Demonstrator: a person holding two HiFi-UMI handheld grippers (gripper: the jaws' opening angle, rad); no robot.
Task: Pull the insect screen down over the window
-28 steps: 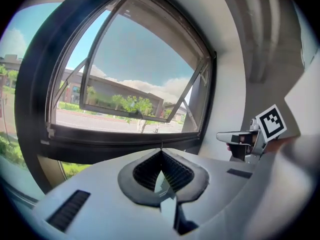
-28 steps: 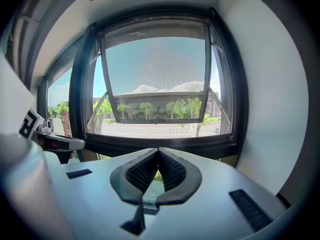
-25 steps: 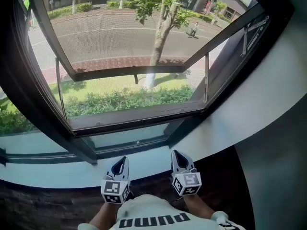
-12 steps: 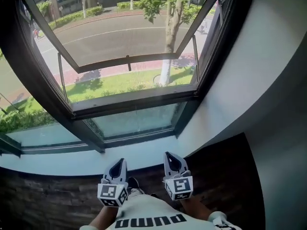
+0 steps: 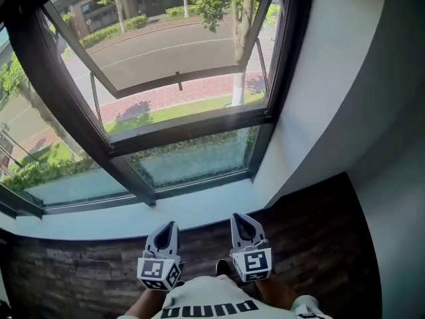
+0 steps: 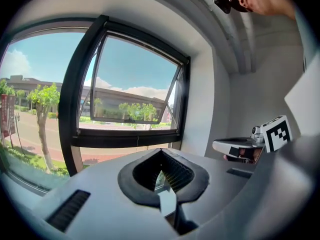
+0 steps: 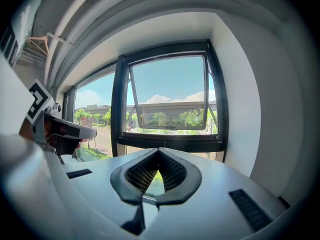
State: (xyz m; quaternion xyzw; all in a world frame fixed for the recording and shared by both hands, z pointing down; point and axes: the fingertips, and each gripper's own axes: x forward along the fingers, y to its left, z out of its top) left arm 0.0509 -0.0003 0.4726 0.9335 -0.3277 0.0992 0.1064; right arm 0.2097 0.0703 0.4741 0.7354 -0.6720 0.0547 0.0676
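Observation:
The dark-framed window (image 5: 189, 126) has its top-hung sash (image 5: 179, 78) tilted outward and open. I cannot make out an insect screen across the opening. My left gripper (image 5: 169, 230) and right gripper (image 5: 240, 222) are held low and side by side near my body, pointing at the sill and well short of the window. Both are shut with nothing between the jaws. The left gripper view shows the left gripper (image 6: 161, 170) aimed at the window frame (image 6: 130, 139), with the right gripper (image 6: 235, 146) beside it. The right gripper (image 7: 158, 165) faces the same window frame (image 7: 170, 142).
A white sill (image 5: 126, 223) runs under a fixed lower glass pane (image 5: 192, 159). Below the sill is dark wood-look panelling (image 5: 73, 271). A white wall (image 5: 332, 78) closes the right side. A street, a lawn and trees lie outside.
The head view has swung: the window now sits higher and further left in the picture, and more panelling shows. Both grippers stay shut and low in front of me.

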